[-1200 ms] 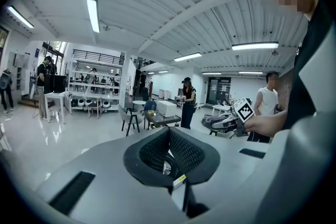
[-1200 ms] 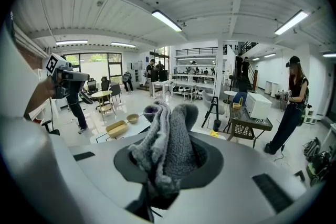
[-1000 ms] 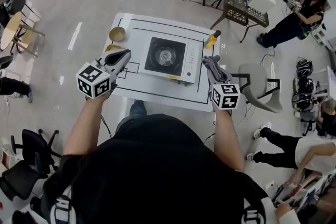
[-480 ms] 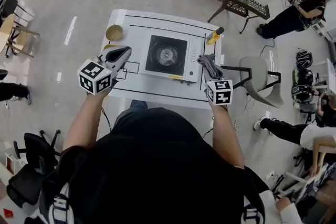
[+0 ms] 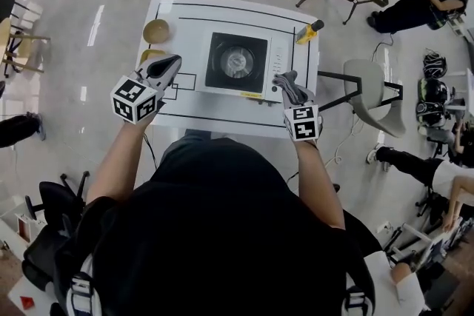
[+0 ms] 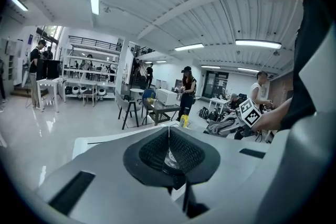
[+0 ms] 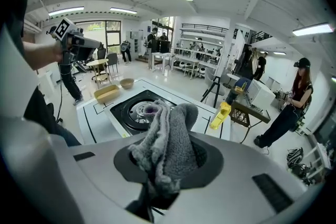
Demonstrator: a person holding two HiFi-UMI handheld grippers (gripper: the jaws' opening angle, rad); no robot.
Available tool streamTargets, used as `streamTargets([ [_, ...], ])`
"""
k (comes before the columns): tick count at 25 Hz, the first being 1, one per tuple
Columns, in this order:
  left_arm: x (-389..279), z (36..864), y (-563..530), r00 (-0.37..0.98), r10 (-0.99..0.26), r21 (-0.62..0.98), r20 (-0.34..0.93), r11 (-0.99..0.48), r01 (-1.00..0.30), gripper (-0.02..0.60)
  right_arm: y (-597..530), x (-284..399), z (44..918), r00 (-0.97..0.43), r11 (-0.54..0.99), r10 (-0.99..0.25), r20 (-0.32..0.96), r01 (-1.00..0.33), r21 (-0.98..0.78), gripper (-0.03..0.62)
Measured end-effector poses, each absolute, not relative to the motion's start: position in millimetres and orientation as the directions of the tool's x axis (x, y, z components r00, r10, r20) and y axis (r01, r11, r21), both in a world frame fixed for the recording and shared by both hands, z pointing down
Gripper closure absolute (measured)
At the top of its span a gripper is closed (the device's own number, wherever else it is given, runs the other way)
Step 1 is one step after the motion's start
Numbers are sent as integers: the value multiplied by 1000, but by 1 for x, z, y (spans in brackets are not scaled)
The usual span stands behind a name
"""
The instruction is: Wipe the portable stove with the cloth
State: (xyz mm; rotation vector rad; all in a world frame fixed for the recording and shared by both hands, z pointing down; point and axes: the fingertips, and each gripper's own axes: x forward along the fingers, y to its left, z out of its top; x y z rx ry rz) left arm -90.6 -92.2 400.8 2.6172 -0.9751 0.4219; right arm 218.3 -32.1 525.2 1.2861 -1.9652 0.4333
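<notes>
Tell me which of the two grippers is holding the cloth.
The right gripper: its jaws are clamped on the grey cloth. The left gripper is shut with nothing between its jaws.
</notes>
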Motion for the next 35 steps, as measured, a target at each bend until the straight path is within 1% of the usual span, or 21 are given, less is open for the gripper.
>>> streamTargets([
  [6, -96, 430, -103, 723, -576, 212, 381, -707, -675, 557, -24, 210, 562, -222, 475, -584, 781, -873, 107, 487],
  [17, -97, 488, -107, 735, -523, 232, 430, -723, -650, 549, -11, 194, 614, -210, 551, -490, 846, -827, 114, 487],
  [22, -94, 517, -101, 744, -479, 260, 466, -729, -633, 523, -3, 184, 635, -207, 596, -449, 869, -794, 118, 487],
  [35, -80, 587, -87, 756, -350, 314, 553, -752, -579, 443, 6, 149, 650, -274, 644, -383, 882, -764, 42, 487],
])
